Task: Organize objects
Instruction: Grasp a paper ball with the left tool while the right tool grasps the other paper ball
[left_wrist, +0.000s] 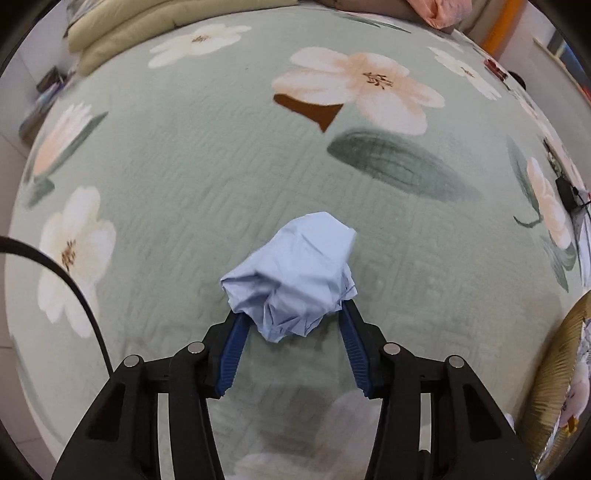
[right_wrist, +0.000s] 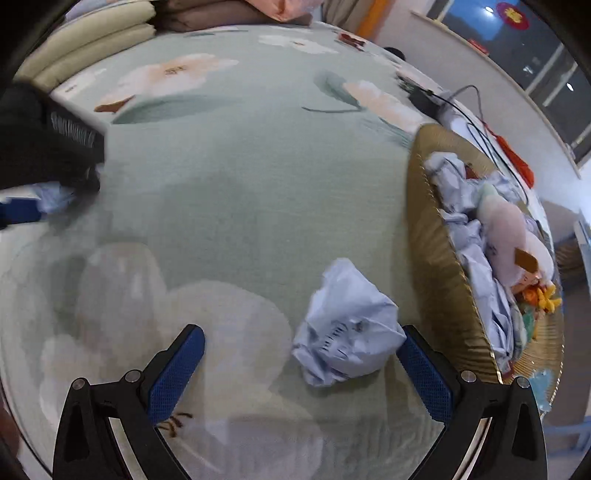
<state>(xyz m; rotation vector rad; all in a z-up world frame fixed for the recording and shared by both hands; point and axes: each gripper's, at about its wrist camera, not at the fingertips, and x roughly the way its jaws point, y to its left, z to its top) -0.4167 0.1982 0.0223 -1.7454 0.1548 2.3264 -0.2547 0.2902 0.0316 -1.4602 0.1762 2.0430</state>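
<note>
My left hand-held gripper (left_wrist: 291, 317) pinches a crumpled blue cloth (left_wrist: 291, 273) on the bed (left_wrist: 207, 155). My right hand-held gripper (right_wrist: 303, 354) is wide open, a second blue wad (right_wrist: 347, 332) touching one pad. Only right view shows the gold basket's (right_wrist: 439, 258) contents.

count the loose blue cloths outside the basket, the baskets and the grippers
loose blue cloths: 2
basket: 1
grippers (left gripper, right gripper): 2
total: 5
</note>
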